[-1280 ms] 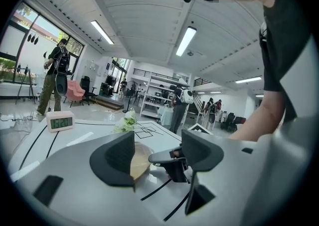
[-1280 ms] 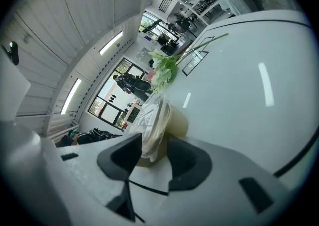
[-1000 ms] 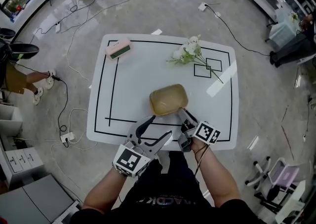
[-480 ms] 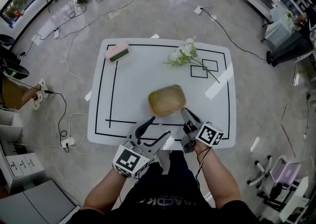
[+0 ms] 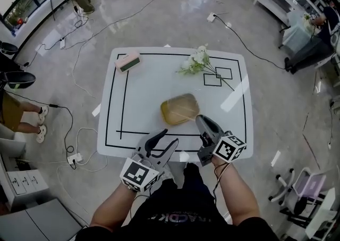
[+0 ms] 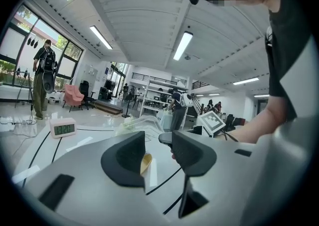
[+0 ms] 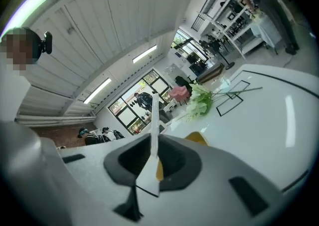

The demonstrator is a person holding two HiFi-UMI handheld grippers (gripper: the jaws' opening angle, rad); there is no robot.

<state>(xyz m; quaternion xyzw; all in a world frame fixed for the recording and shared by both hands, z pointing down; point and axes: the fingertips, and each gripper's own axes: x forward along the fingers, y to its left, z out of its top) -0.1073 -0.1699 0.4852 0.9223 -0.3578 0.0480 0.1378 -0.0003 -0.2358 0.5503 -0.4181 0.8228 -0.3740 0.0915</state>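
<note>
A shallow tan container (image 5: 179, 109) with a clear lid lies in the middle of the white table (image 5: 143, 91). My right gripper (image 5: 201, 120) hovers just right of and nearer than it, apart from it. Its jaws are shut and I see nothing between them. In the right gripper view (image 7: 153, 140) the jaws meet in a thin pale line, with a yellow edge of the container (image 7: 199, 137) behind them. My left gripper (image 5: 166, 140) is open over the table's near edge. Through its gap (image 6: 157, 145) a sliver of the container (image 6: 145, 161) shows.
A white flower bunch (image 5: 197, 60) lies at the far right of the table by a small black square outline. A pink clock (image 5: 127, 61) sits at the far left corner. Cables run over the floor, people stand at the left, and shelves stand at the far right.
My right gripper has come off the container's rim, drawn back toward the near edge and shut. The left gripper has stayed near the front edge and open.
</note>
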